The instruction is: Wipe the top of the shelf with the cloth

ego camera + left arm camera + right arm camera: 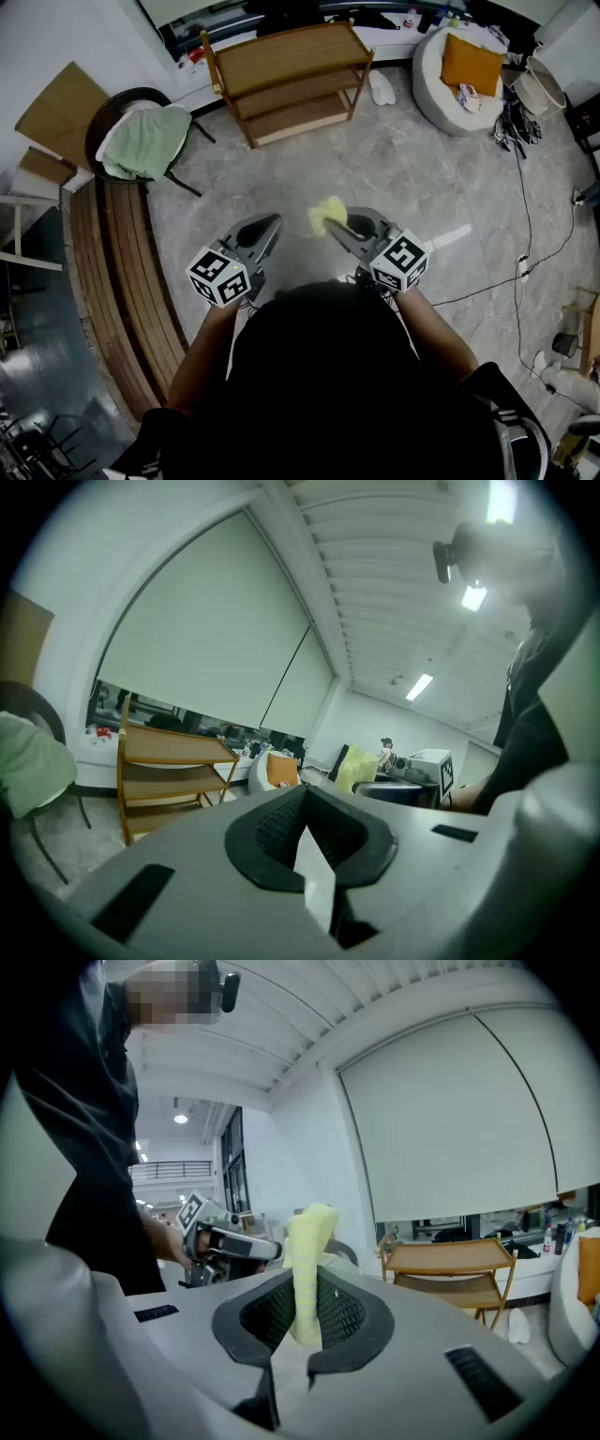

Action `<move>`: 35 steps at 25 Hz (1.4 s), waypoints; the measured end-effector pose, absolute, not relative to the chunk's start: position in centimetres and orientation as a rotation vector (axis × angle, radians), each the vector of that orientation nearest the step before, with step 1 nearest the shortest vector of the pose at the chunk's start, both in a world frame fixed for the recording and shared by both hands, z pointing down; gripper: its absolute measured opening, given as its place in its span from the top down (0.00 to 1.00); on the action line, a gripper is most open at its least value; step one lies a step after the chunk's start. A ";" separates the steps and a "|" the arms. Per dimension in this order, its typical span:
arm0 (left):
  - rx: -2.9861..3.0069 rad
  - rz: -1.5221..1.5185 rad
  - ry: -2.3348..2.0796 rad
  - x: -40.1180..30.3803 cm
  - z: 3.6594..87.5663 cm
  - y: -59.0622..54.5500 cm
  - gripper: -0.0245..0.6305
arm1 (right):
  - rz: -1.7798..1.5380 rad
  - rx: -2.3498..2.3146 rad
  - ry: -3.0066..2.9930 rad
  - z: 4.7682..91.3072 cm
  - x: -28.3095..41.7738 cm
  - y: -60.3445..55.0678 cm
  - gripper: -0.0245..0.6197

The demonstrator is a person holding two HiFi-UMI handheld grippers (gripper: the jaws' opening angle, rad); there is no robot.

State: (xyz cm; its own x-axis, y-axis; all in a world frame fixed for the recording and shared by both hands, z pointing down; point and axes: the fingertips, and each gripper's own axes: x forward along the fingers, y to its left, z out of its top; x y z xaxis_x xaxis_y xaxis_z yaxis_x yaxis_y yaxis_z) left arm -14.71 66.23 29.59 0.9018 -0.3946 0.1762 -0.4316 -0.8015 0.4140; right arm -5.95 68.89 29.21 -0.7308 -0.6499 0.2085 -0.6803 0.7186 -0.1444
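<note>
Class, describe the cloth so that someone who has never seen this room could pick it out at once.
Over the grey floor before the wooden shelf, a person holds two grippers. The cloth is the small pale-yellow piece pinched in the right gripper, poking past its tips. The left gripper beside it holds nothing.

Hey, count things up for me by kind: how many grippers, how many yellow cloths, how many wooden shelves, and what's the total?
grippers: 2, the left gripper and the right gripper
yellow cloth: 1
wooden shelf: 1
total: 4
</note>
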 end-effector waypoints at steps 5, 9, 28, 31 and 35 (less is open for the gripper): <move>2.616 0.089 -0.633 -12.9 29.1 66.0 0.95 | 0.234 1.079 -2.794 27.9 -2.9 68.0 0.89; 2.586 0.079 -0.649 -11.4 29.1 66.3 0.95 | 0.241 1.094 -2.824 27.6 -0.7 67.7 0.89; 2.480 0.135 -0.818 -8.3 29.9 67.8 0.95 | 0.355 0.945 -2.889 30.2 2.6 65.9 0.89; 2.465 0.137 -0.820 -9.6 30.3 67.1 0.95 | 0.386 0.970 -2.886 30.8 2.1 64.8 0.89; 2.427 0.103 -0.790 -10.4 31.9 65.5 0.95 | 0.397 0.996 -2.853 32.0 1.5 62.9 0.89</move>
